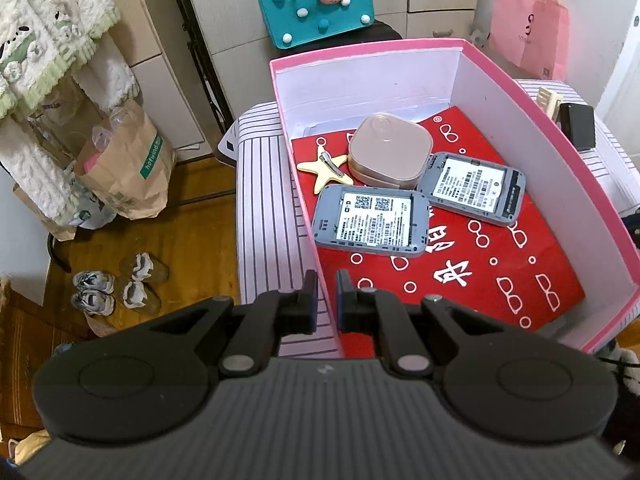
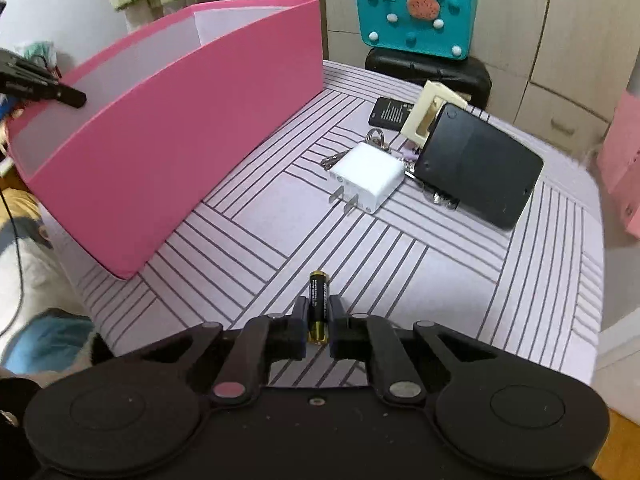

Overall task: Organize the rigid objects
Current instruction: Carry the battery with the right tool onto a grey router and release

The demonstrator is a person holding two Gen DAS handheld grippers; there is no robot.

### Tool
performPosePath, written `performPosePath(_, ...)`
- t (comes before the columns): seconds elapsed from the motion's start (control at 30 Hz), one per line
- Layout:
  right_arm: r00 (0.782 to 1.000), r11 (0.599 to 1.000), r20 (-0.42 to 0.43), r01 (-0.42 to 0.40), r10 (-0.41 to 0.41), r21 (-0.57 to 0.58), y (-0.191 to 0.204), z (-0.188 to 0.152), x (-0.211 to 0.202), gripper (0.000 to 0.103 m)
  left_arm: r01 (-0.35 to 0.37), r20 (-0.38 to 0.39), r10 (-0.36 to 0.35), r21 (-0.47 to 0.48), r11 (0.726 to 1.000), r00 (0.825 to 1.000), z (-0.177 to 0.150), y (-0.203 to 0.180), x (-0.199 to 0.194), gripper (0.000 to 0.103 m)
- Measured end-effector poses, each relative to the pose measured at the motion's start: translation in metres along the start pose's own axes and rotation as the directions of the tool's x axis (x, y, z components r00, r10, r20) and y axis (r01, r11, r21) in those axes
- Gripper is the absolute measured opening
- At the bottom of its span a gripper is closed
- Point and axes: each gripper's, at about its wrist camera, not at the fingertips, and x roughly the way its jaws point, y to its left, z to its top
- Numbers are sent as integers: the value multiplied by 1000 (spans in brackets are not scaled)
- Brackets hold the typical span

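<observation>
A pink box point(image 1: 532, 92) stands on the striped table point(image 1: 264, 216). Inside on a red sheet lie two grey devices point(image 1: 370, 226) point(image 1: 474, 186), a beige case point(image 1: 390, 152) and a star clip point(image 1: 326, 166). My left gripper point(image 1: 327, 296) is shut on the box's left wall near its front corner. My right gripper point(image 2: 318, 320) is shut on a black and gold battery point(image 2: 318, 302), low over the table to the right of the pink box point(image 2: 168, 136). A white charger plug point(image 2: 366, 178), a black device point(image 2: 480, 168), a cream clip point(image 2: 430, 110) and a black battery pack point(image 2: 390, 112) lie beyond.
A teal felt bag point(image 2: 416, 8) sits on a black stool behind the table. A pink shopping bag point(image 1: 528, 32) hangs at the right. Paper bags point(image 1: 128, 176) and shoes point(image 1: 116, 288) are on the wooden floor to the left.
</observation>
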Motion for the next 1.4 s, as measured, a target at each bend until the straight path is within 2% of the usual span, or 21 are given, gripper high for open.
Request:
performPosePath(0.13, 998, 1000, 57, 13, -12, -17, 3, 16, -13, 12, -28, 23, 27, 4, 1000, 999, 2, 2, -1, 6)
performPosePath(0.3, 988, 999, 153, 2, 6, -52, 14, 47, -33, 12, -15, 31, 15, -1, 1000, 999, 3, 3, -3, 6)
performPosePath(0.4, 976, 996, 211, -31, 48, -84, 27, 69, -47, 12, -6, 35, 6, -10, 1000, 999, 2, 5, -4, 6)
performPosePath(0.53, 963, 986, 245, -79, 113, -144, 52, 97, -51, 12, -5, 33, 5, 5, 1000, 999, 2, 7, -4, 6)
performPosePath(0.63, 960, 972, 226, -122, 167, -202, 76, 118, -45, 12, -19, 28, 19, 21, 1000, 999, 4, 6, -3, 6)
performPosePath(0.77, 957, 941, 126, -224, 261, -252, 104, 150, -16, 12, -29, 23, 28, 40, 999, 999, 5, 3, -3, 6)
performPosePath(0.97, 948, 931, -58, -318, 312, -178, 122, 188, 55, 12, -47, 35, 45, 55, 997, 998, 3, -1, -3, 6)
performPosePath(1.13, 945, 933, -113, -322, 307, -159, 135, 200, 90, 12, -20, 48, 20, -1, 1000, 999, 2, 6, -4, 5)
performPosePath(1.27, 951, 941, -142, -296, 274, -166, 145, 204, 104, 12, -10, 59, 11, -13, 1000, 998, 0, 8, -4, 5)
performPosePath(1.4, 954, 931, -113, -295, 276, -214, 147, 205, 96, 16, -18, 74, 19, -8, 1000, 997, -2, 5, -4, 5)
